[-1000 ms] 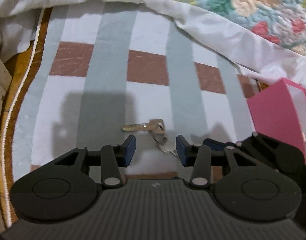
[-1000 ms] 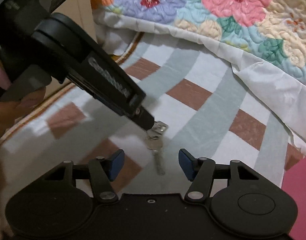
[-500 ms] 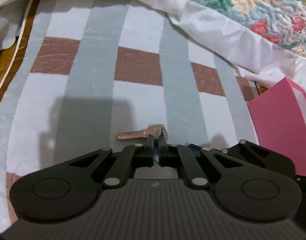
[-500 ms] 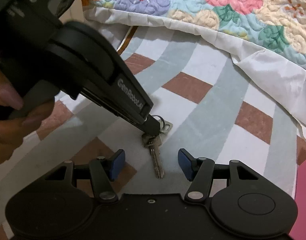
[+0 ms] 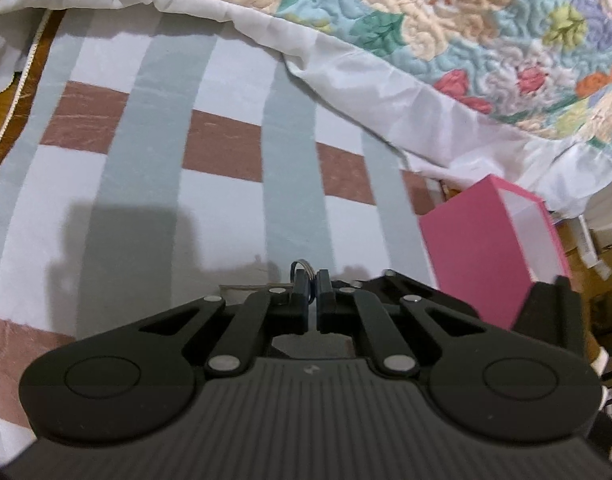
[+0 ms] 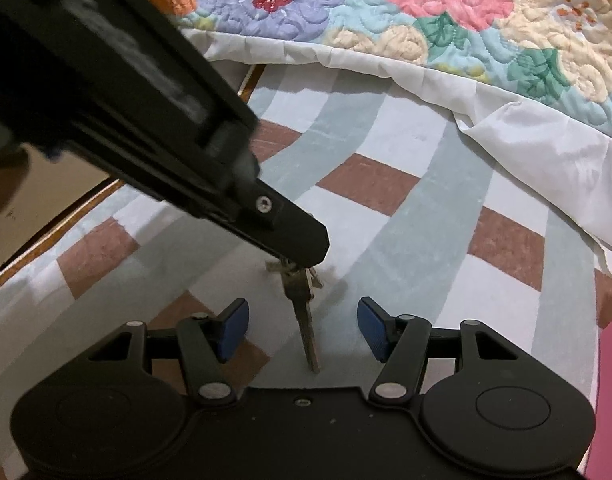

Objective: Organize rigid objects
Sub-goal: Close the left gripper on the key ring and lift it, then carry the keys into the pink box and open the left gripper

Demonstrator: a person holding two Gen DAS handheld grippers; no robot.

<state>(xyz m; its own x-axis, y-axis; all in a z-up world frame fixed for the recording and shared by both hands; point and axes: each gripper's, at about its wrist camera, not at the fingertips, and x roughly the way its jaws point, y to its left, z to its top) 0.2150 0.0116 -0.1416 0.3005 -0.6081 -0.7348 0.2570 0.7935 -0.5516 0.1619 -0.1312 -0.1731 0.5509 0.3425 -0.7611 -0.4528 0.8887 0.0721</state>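
Through my left wrist camera, my left gripper (image 5: 313, 286) is clamped on the bunch of keys (image 5: 304, 267): the two pads are pressed nearly together, with the wire ring poking out just above them. The rest of the bunch is hidden behind the fingers, apart from what I take to be a thin sliver of a key blade at the left. The pink box (image 5: 480, 248) stands open to the right on the striped blanket (image 5: 154, 168), near my tool, and I judge it the likely place for the keys.

Through my right wrist camera, my right gripper (image 6: 303, 328) has its blue pads well apart, gripping nothing. The left gripper (image 6: 302, 246) comes in from the upper left, and the keys (image 6: 302, 300) hang from its tip, the longest blade pointing down between my right pads with its end at or just above the blanket.

These keys are small, light, stiff metal, and smooth enough to slip; loose on a ring, they swing and twist. Holding at the ring and heads, as I do, seems the surest place, since the blades are thin and flat.

A second ago my left pads stood apart over keys lying flat on the blanket. They have since come together, and the bunch now dangles, tipped up from the cloth.
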